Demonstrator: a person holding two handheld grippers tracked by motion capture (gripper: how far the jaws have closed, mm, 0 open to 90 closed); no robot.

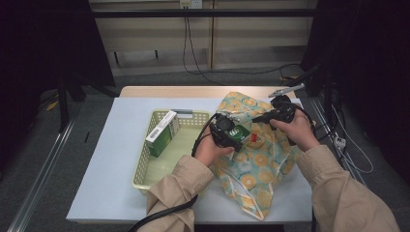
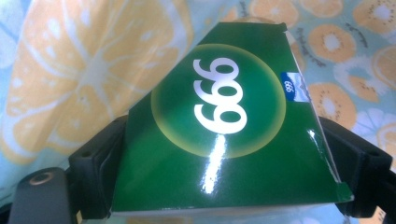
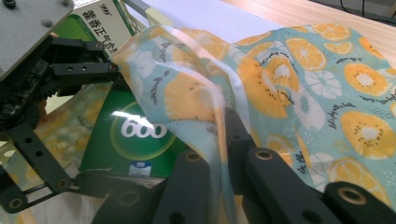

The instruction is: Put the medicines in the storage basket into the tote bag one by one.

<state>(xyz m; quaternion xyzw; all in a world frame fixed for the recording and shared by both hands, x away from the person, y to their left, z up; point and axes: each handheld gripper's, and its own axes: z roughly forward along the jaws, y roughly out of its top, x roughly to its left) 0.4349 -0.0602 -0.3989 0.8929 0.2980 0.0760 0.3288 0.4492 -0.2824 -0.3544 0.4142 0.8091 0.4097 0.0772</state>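
Note:
A green box marked 999 (image 2: 224, 135) sits clamped between the black jaws of my left gripper (image 1: 231, 133), held at the mouth of a fruit-print bag (image 1: 256, 159). In the right gripper view the same green box (image 3: 135, 137) lies just inside the bag's opening, with the other gripper's linkage around it. My right gripper (image 3: 219, 154) is shut on the bag's clear-edged rim (image 3: 205, 88) and holds it up. In the high view the right gripper (image 1: 279, 115) is at the bag's upper edge.
A pale yellow basket (image 1: 145, 159) stands left of the bag and holds a green and white box (image 1: 163, 133) on end. Both rest on a light blue sheet (image 1: 106, 159) over a wooden table (image 1: 193, 91). Cables run along the floor behind.

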